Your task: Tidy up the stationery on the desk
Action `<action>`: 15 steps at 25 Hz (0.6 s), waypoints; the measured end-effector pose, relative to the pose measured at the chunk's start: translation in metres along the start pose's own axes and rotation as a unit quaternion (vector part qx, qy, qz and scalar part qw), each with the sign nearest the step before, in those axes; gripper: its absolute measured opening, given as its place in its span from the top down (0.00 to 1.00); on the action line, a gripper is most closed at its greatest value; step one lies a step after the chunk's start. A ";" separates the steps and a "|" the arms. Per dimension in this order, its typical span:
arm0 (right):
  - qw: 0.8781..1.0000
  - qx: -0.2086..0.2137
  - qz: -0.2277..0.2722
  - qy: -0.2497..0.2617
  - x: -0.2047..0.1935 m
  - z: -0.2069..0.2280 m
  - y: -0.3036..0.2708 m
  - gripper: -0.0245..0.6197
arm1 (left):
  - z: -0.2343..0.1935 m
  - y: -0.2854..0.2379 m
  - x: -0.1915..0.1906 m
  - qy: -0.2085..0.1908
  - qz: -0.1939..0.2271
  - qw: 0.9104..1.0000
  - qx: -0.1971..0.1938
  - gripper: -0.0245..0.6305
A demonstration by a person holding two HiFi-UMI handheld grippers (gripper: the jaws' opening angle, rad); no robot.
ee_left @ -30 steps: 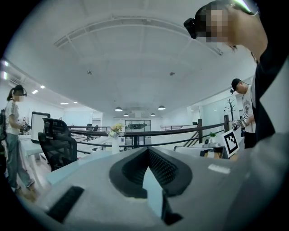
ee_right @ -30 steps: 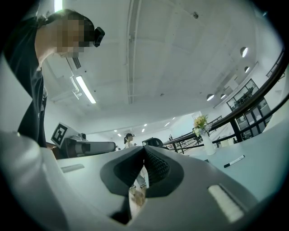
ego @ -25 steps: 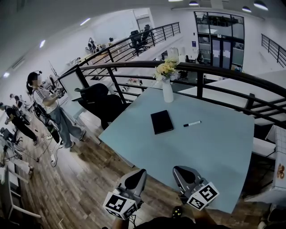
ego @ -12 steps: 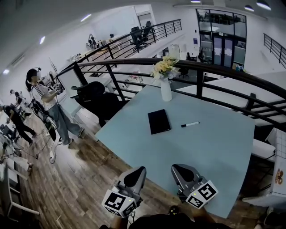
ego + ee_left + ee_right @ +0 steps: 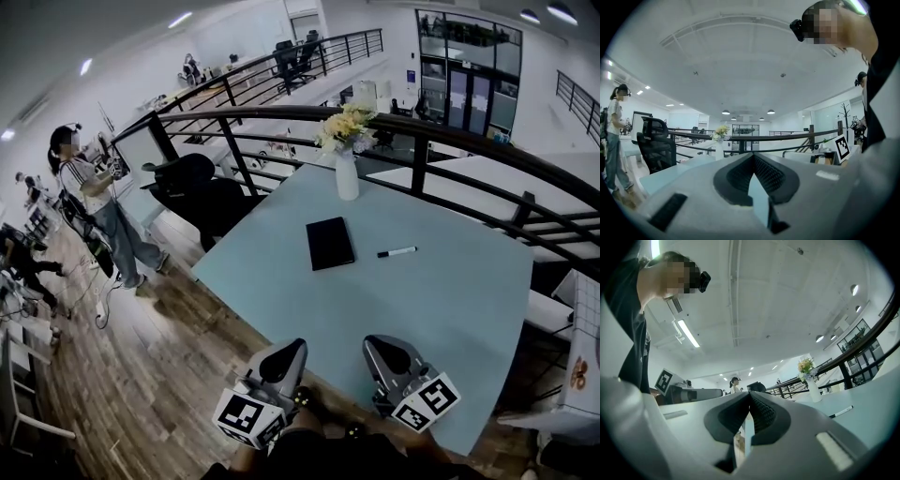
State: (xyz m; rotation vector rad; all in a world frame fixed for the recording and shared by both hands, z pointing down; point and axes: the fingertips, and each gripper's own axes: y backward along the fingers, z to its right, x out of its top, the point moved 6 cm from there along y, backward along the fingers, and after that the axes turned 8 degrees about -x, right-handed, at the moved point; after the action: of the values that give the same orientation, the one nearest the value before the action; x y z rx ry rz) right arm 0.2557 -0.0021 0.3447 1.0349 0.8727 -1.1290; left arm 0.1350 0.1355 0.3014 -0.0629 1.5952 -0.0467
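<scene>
Left tongs: jaws together, nothing between them; I am holding them at the near edge of the tabletop.

Black notebook: lying flat mid-tabletop, well apart from both tongs.

Vase of flowers: standing behind the notebook, near the railing; I am leaving it alone.

Right tongs: jaws together, empty.

Marker: lying just right of the notebook, not touching it.

Step in hand, as I judge it: approaching the stationery. I am planning to part the right tongs before arriving, come in low, and clamp the marker mid-length so it is not rolling away.
</scene>
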 end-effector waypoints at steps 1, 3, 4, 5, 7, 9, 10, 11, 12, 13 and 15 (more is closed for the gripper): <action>1.000 -0.001 -0.001 0.001 -0.001 0.001 -0.002 0.96 | -0.003 -0.002 -0.001 0.002 0.000 1.000 -0.001 0.98; 1.000 -0.005 -0.002 0.003 -0.001 0.005 -0.005 0.96 | -0.008 -0.007 -0.003 0.006 0.000 1.000 -0.004 0.98; 1.000 -0.009 -0.003 0.004 -0.001 0.007 -0.005 0.95 | -0.011 -0.011 -0.005 0.007 -0.001 1.000 -0.008 0.98; 1.000 -0.013 -0.003 0.005 -0.001 0.010 -0.005 0.95 | -0.013 -0.014 -0.007 0.007 -0.003 1.000 -0.012 0.98; 1.000 -0.024 -0.002 0.008 0.001 0.014 -0.007 0.96 | -0.018 -0.021 -0.009 0.009 -0.005 1.000 -0.023 0.98; 0.999 -0.035 0.002 0.011 0.003 0.018 -0.011 0.96 | -0.025 -0.029 -0.006 0.008 0.000 0.999 -0.035 0.98; 0.999 -0.041 0.002 0.011 0.003 0.020 -0.014 0.96 | -0.028 -0.033 -0.004 0.008 0.002 0.999 -0.040 0.98; 0.999 -0.046 0.001 0.012 0.003 0.022 -0.017 0.96 | -0.033 -0.036 -0.003 0.008 0.003 0.999 -0.044 0.98; 0.999 -0.049 0.000 0.013 0.002 0.023 -0.020 0.95 | -0.037 -0.039 -0.002 0.007 0.003 0.999 -0.047 0.98; 0.999 -0.052 -0.001 0.013 0.001 0.023 -0.024 0.96 | -0.042 -0.041 -0.002 0.006 0.001 0.999 -0.050 0.98; 0.998 -0.058 0.001 0.014 0.002 0.025 -0.033 0.96 | -0.053 -0.045 -0.004 0.003 -0.004 0.998 -0.059 0.98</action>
State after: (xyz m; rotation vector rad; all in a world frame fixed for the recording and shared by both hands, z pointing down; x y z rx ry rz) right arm 0.2253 -0.0297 0.3437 0.9584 0.9475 -1.0523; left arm 0.0826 0.0901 0.3099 -0.1614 1.6030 0.0405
